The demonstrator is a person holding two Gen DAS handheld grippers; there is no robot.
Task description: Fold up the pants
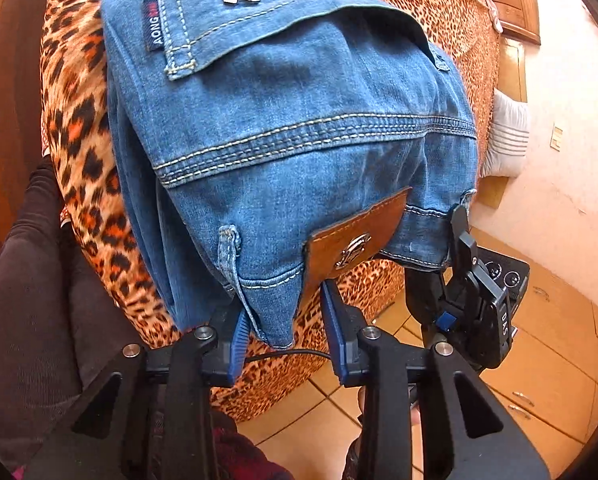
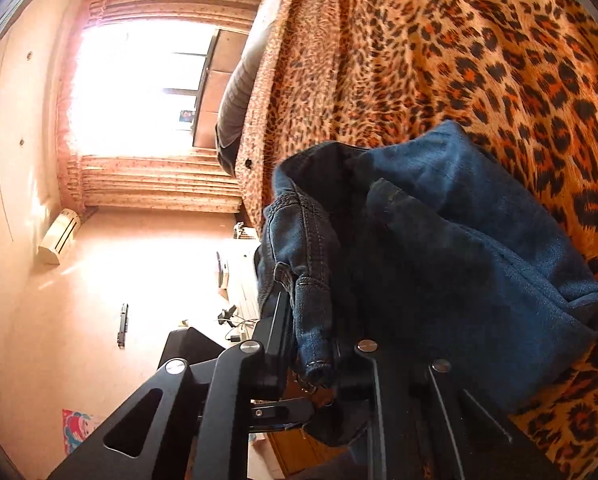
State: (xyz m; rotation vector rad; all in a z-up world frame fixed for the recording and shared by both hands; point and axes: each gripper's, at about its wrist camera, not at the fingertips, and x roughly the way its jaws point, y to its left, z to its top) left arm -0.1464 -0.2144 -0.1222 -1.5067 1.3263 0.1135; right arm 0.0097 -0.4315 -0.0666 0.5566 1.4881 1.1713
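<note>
The pants (image 1: 291, 120), blue denim, are laid folded on a leopard-print blanket (image 1: 83, 152), waistband end hanging toward the near edge of the bed. On the left, a dark sleeve (image 1: 31, 280) is seen beside the blanket.

The left gripper (image 1: 283, 340) is set w/ the waistband corner, belt loop (image 1: 229, 252) incl., between its blue pads (image 1: 239, 334); a gap is seen on the right side, so the jaws are apart, cloth not yet pinched. The leather patch (image 1: 355, 236) lies just above the right pad. Further right, the right gripper (image 1: 465, 276) is clamped on the other waistband corner, prob. so both corners can be lifted together for the next fold.

In the right wrist view, the right gripper (image 2: 319, 360) is seen closed on dark denim, waistband bunched.

Room: tiled floor (image 1: 323, 412), wood drawers (image 1: 547, 360), curtained window (image 2: 139, 80), wall AC unit (image 2: 59, 236).
</note>
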